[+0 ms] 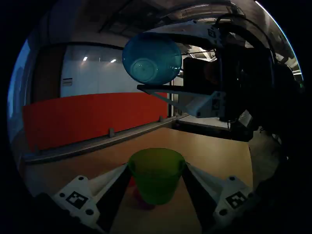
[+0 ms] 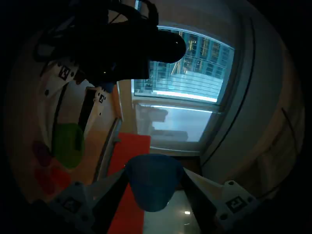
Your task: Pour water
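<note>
Holding a green cup (image 1: 156, 181) upright over the wooden table (image 1: 212, 150), the left gripper (image 1: 156, 169) presses both its sides; the right gripper (image 2: 154, 173) clamps a blue cup (image 1: 152, 58), tipped sideways, higher up beyond it.

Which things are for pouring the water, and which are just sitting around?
For pouring: green cup in the left gripper; blue cup, tipped, in the right gripper.
Just around: table, red partition, window.

Pink thing (image 1: 137, 194) half hidden behind green cup (image 1: 156, 175), dark mass (image 1: 249, 78) behind blue cup (image 1: 152, 58) (too dim to identify)
</note>
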A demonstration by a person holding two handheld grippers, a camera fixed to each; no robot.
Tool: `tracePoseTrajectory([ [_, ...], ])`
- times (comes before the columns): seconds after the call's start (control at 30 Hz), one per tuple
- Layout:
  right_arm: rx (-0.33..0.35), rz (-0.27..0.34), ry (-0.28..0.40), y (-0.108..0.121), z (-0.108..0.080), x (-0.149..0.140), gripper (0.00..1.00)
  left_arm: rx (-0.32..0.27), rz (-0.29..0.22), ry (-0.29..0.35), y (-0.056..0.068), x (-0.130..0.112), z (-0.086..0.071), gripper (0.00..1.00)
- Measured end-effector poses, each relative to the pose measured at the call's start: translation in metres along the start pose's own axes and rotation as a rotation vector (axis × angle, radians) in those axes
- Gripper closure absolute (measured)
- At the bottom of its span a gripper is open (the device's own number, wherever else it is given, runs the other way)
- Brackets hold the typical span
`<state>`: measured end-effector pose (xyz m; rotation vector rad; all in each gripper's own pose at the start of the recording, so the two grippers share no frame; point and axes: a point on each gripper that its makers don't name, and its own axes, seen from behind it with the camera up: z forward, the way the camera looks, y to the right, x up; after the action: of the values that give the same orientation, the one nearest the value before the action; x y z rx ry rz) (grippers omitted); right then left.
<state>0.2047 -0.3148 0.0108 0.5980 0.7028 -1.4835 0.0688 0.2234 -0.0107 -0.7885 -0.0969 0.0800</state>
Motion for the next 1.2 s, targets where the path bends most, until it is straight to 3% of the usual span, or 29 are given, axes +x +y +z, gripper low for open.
tracePoseTrajectory([
  [0.1, 0.003, 0.059, 0.001, 0.001, -0.001, -0.004, 0.09, 0.002, 0.001, 0.000, 0.000, 0.000, 0.000, 0.14],
  [0.23, 0.002, 0.185, -0.001, 0.004, -0.004, -0.013, 0.09, 0.004, 0.003, 0.002, -0.001, 0.001, -0.001, 0.14],
  [0.53, -0.010, 0.553, 0.001, 0.015, -0.014, -0.024, 0.09, 0.014, 0.018, -0.003, -0.002, 0.001, -0.001, 0.14],
  [0.97, 0.007, 1.143, 0.001, 0.020, -0.028, -0.021, 0.09, 0.020, 0.030, -0.001, -0.004, 0.003, -0.003, 0.14],
  [1.2, 0.034, 1.394, 0.004, 0.022, -0.031, -0.024, 0.09, 0.027, 0.037, 0.002, -0.007, 0.005, -0.005, 0.14],
])
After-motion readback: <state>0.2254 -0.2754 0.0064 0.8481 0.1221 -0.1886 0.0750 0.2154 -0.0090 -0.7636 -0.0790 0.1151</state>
